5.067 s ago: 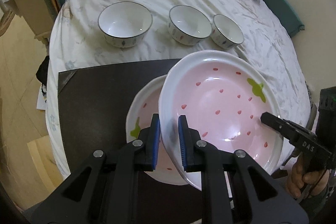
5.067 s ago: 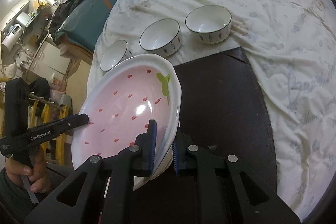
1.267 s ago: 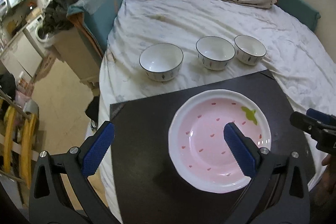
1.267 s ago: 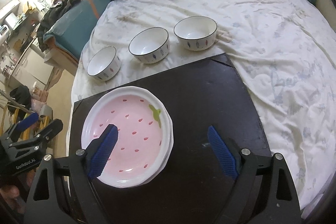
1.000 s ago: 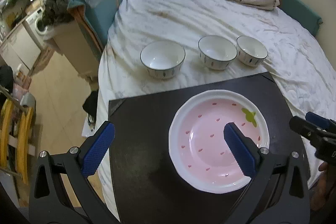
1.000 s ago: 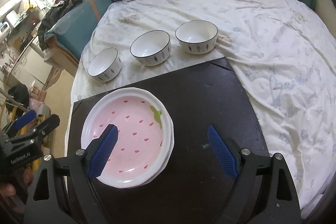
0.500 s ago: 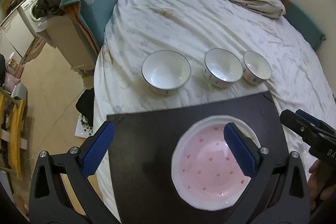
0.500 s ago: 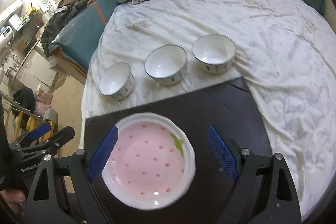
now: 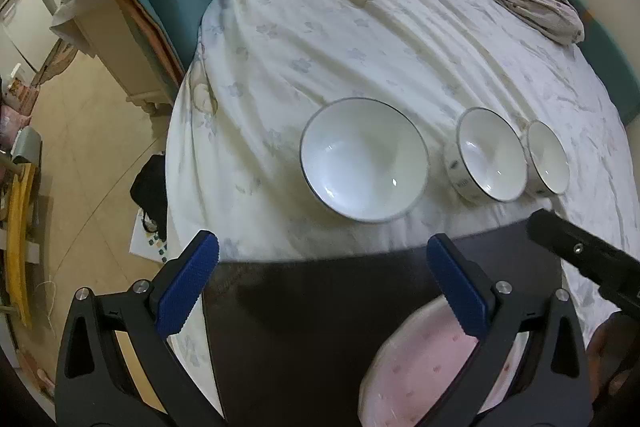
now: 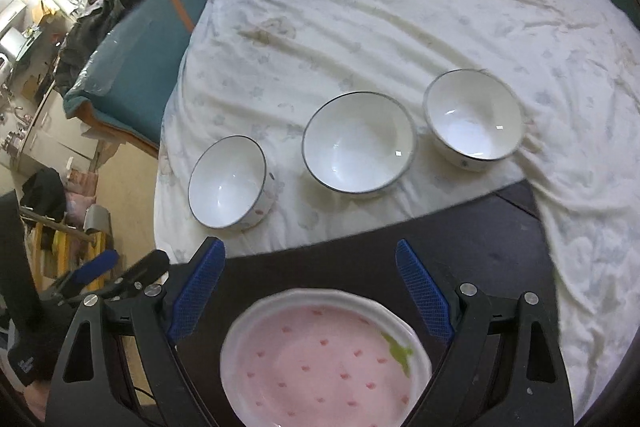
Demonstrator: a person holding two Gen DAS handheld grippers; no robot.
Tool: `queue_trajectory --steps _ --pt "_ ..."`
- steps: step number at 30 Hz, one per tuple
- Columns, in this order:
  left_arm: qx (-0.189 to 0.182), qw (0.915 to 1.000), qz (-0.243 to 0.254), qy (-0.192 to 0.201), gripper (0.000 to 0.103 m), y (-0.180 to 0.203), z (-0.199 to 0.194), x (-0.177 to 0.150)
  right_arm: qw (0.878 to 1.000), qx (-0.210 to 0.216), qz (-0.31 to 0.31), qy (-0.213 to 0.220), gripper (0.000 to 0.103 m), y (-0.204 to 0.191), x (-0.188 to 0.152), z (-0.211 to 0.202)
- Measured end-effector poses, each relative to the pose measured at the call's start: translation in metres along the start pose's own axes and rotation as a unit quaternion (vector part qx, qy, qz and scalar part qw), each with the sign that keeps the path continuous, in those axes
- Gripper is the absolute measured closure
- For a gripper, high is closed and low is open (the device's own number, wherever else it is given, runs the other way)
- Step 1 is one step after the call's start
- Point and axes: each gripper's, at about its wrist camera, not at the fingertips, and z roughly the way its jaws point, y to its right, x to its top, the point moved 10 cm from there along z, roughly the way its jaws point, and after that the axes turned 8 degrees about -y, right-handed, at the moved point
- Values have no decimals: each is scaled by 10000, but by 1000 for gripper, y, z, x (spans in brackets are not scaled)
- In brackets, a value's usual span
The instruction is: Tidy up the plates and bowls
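While both tools (image 9: 320, 283) (image 10: 310, 287) gape empty, bowls (image 10: 359, 142) (three) line the bedsheet (image 10: 400, 27)

My left tongs (image 9: 322, 283) and my right tongs (image 10: 310, 289) are black with blue ribbed pads. The plate (image 10: 326, 359) is pink with small red spots, a green leaf mark and a white rim, and it lies on the dark brown bench (image 10: 480, 247). The three bowls (image 10: 359, 142) are white with a thin dark rim line, on a white bed sheet (image 10: 400, 27) with a pale flower print.
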Motion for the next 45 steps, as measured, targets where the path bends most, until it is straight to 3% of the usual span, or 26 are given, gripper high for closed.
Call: queue_trajectory --steps 3,5,7,9,11,13,17,19,22,25,33,37,45 --pt "7 9999 -109 9 1 -12 13 13 9995 185 107 -232 14 -7 10 24" --pt "-109 9995 -273 -150 3 -19 28 19 9986 306 172 -388 21 -11 15 42" --pt "-375 9979 -432 -301 19 -21 41 23 9976 399 283 -500 30 -12 19 55" --pt "-605 9955 -522 -510 43 -21 55 26 9969 314 415 -587 34 -10 22 67" --pt "-835 9927 -600 -627 52 -19 63 28 9955 378 555 -667 43 -10 25 80" --pt "-1016 9905 -649 -667 54 -16 68 31 9940 472 613 -772 55 -14 24 89" --pt "-1186 9892 -667 -553 58 -13 69 40 9920 667 651 -849 62 -24 28 106" --pt "-1165 9892 -668 -583 76 -14 73 41 9918 661 659 -876 67 -28 32 113" --pt "-1057 9883 -756 -800 90 -18 83 37 9915 632 646 -939 75 -32 36 123" --pt "-1083 9868 -803 -902 90 -19 90 36 9923 563 571 -946 85 -37 39 130" --pt "-833 9909 -444 -963 92 -15 99 30 9929 233 489 -1056 87 -37 36 148" --pt "-711 9925 -444 -887 93 -15 88 30 9947 150 376 -949 88 -38 35 146" --pt "-801 9941 -273 -684 93 8 47 23 9964 301 289 -738 88 -32 28 114"
